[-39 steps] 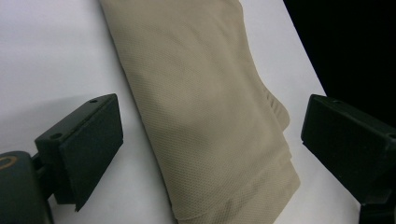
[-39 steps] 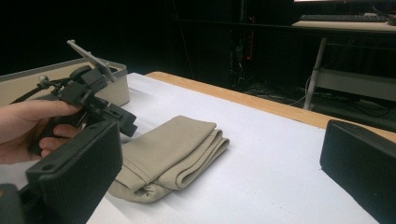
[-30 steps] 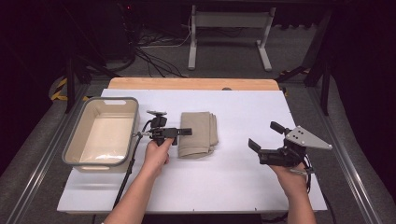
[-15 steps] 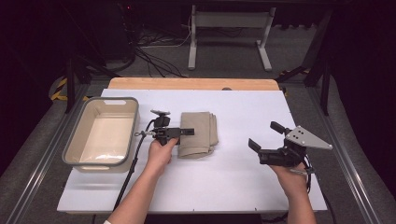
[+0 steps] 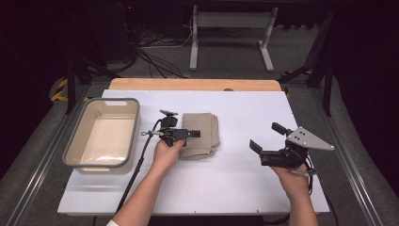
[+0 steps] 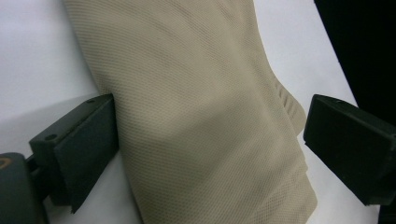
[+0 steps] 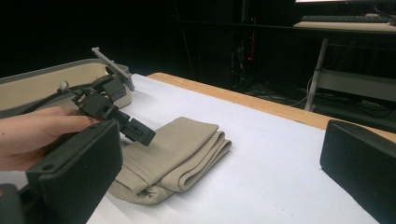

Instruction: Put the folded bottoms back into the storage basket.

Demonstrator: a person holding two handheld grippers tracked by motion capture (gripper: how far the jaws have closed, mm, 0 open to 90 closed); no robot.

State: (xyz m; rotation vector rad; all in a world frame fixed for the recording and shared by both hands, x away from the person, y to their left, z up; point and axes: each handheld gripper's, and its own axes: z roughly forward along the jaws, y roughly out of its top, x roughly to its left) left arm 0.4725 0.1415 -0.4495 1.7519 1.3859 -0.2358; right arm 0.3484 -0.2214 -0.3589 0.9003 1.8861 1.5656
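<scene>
Beige folded cloth [image 5: 200, 135] lay near the middle of the white table [image 5: 235, 188], well apart from a grey-rimmed beige plastic bin [image 5: 70, 141] that stood at the table's left side. The left gripper [image 6: 210, 140] was positioned over the cloth's left part, its jaws set wide and straddling the fabric; in the left gripper view one jaw sat at the cloth's edge on the bare table surface, the other stood off beyond the opposite edge. Whether the near jaw actually touched the fabric could not be determined. The left hand [image 5: 165, 153] held that gripper, its black cable [image 5: 136, 169] trailing toward the table's front edge. The right gripper [image 5: 266, 141] was held above the table at the right, well apart from the cloth, jaws spread wide with nothing between them. In the right gripper view the cloth showed several stacked layers at its folded end, lying flat. A strip of wooden board [image 5: 193, 84] ran along the table's far edge.
</scene>
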